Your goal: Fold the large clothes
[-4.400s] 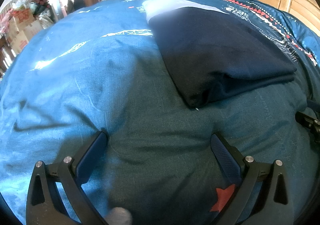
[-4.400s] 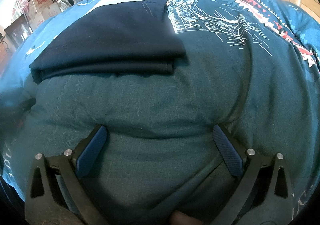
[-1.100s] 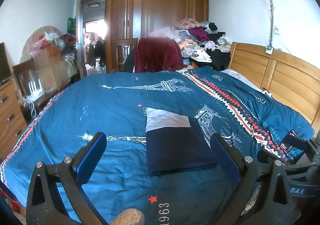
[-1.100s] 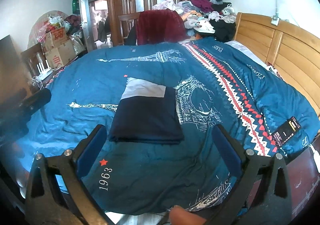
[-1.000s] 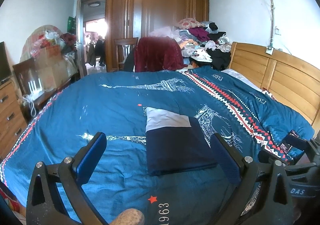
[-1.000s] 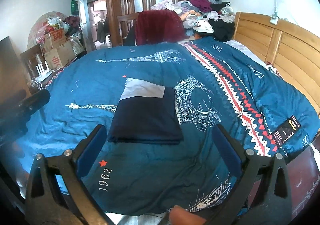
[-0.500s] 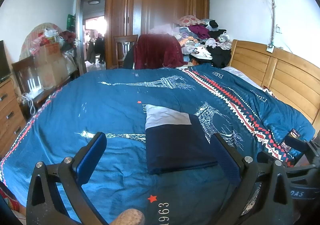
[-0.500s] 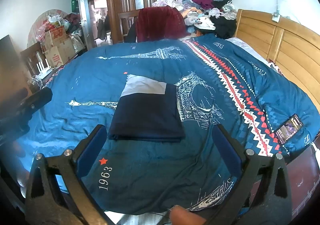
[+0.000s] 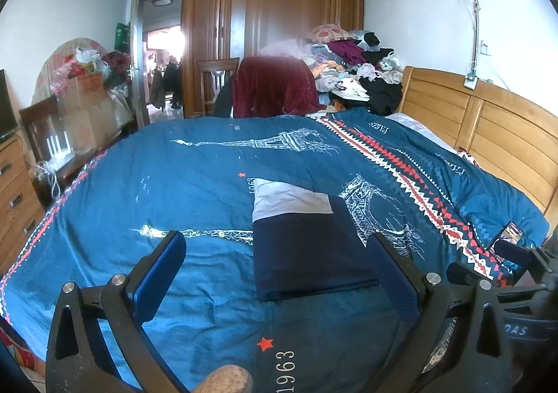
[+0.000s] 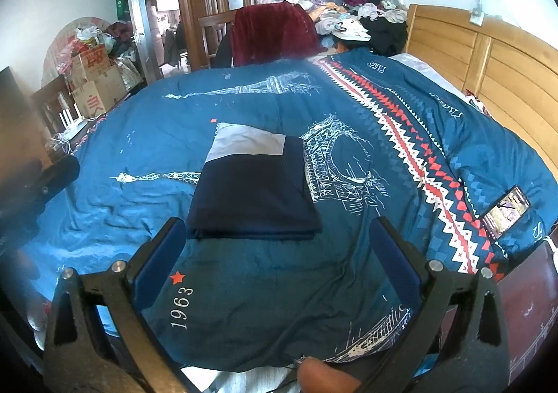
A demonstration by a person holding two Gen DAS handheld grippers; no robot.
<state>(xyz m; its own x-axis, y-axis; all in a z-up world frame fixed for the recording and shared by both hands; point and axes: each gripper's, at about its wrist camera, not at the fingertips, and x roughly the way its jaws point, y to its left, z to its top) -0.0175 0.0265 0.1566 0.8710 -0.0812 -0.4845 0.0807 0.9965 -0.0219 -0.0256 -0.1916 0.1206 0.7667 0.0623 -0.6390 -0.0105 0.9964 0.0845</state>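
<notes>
On bed quilt (image 9: 195,183) – navy garment (image 9: 307,253) folded flat, white band at far end; both grippers spread, empty.

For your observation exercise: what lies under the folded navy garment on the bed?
The folded navy garment lies flat on the blue Paris-print duvet. Its white panel shows at the far end. Whatever print lies beneath is covered and cannot be seen.
</notes>
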